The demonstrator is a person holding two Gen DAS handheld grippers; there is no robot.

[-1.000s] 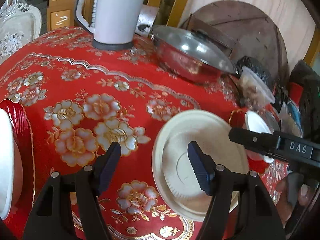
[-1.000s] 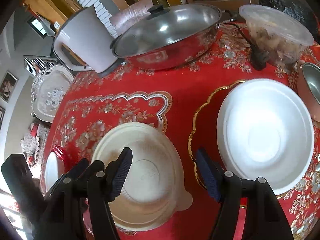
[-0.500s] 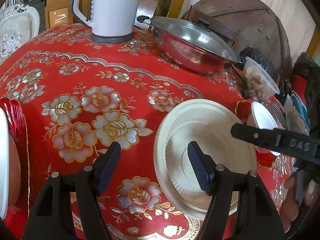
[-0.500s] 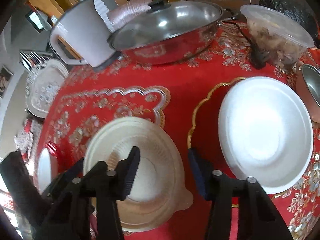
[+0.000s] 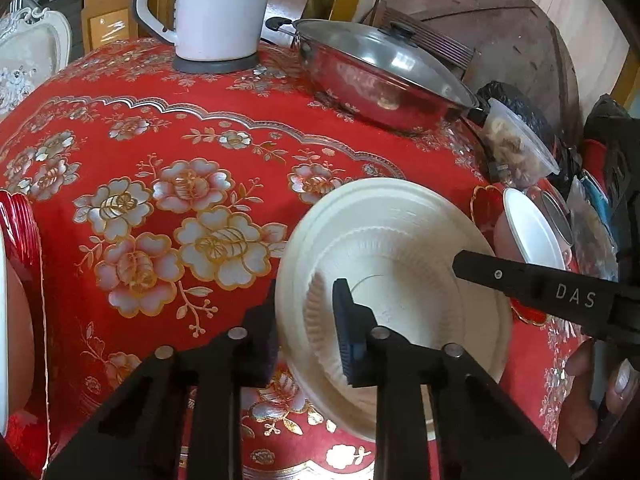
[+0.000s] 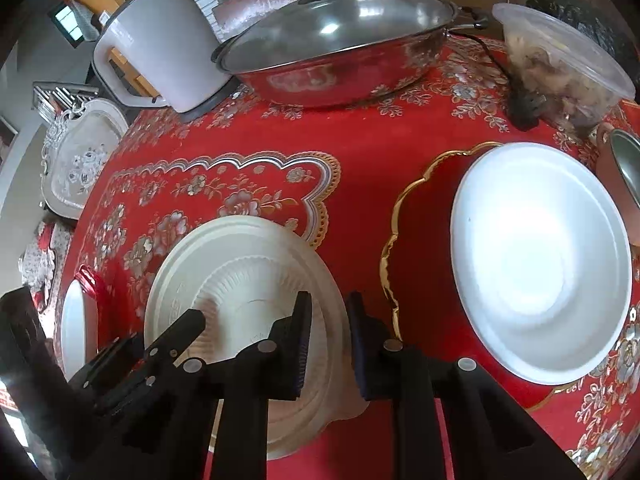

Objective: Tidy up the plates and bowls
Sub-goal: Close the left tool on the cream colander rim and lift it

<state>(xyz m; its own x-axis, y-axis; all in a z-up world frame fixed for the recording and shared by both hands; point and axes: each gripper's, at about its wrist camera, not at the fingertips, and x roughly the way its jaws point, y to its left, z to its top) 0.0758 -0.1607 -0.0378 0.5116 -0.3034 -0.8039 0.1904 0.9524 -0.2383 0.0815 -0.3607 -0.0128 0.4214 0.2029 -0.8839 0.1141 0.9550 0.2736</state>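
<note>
Both grippers straddle opposite rims of the cream bowl point(image 6: 240, 292) on the red tablecloth point(image 5: 160, 152), the left gripper point(image 5: 306, 332) and right gripper point(image 6: 326, 340) each part-closed, seemingly about to pinch and lift it toward the white bowl point(image 6: 536, 256).

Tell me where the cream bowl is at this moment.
In both wrist views the cream bowl sits low on the red tablecloth, between both grippers, with the white bowl on its right.
</note>
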